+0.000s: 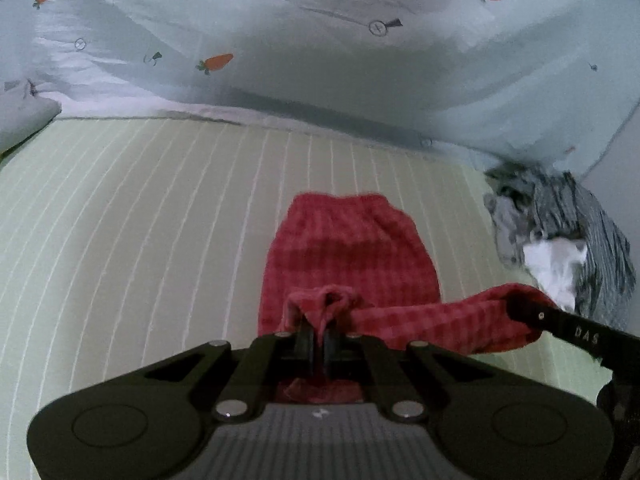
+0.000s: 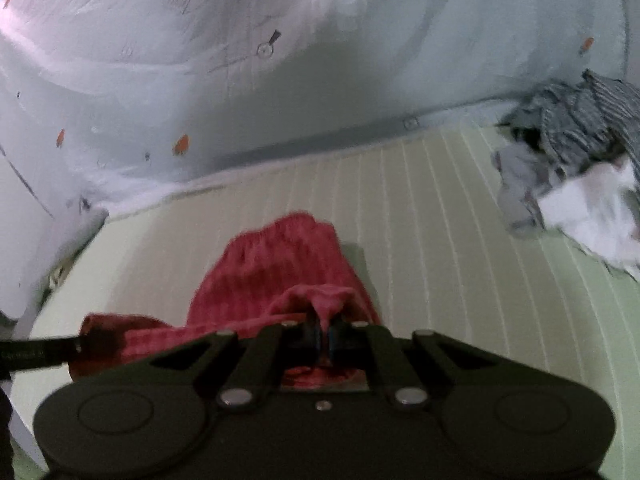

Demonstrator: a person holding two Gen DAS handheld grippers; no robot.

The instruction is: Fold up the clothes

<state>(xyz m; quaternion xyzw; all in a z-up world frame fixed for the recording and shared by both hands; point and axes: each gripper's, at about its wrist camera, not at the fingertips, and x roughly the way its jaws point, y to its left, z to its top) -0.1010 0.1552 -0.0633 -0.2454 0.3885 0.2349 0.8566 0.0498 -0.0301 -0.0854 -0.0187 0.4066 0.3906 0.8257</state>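
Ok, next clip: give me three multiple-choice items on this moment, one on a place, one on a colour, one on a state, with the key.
1. Where does the pile of grey striped and white clothes lie relative to the red checked garment?
A. To its right, apart from it
B. On top of it
C. To its left, touching it

2. What colour is the striped sheet under the garment?
A. Dark blue
B. Pale green with white lines
C. Plain black

3. How do the two grippers stand?
A. Both open, clear of the cloth
B. Only the left is shut on cloth
C. Both shut on the garment's near edge

Key: 1 A, both wrist views show the pile far right with bare sheet between. 2 B, the green lined sheet fills both views. 3 C, the left gripper and the right gripper each pinch a bunch of red cloth.
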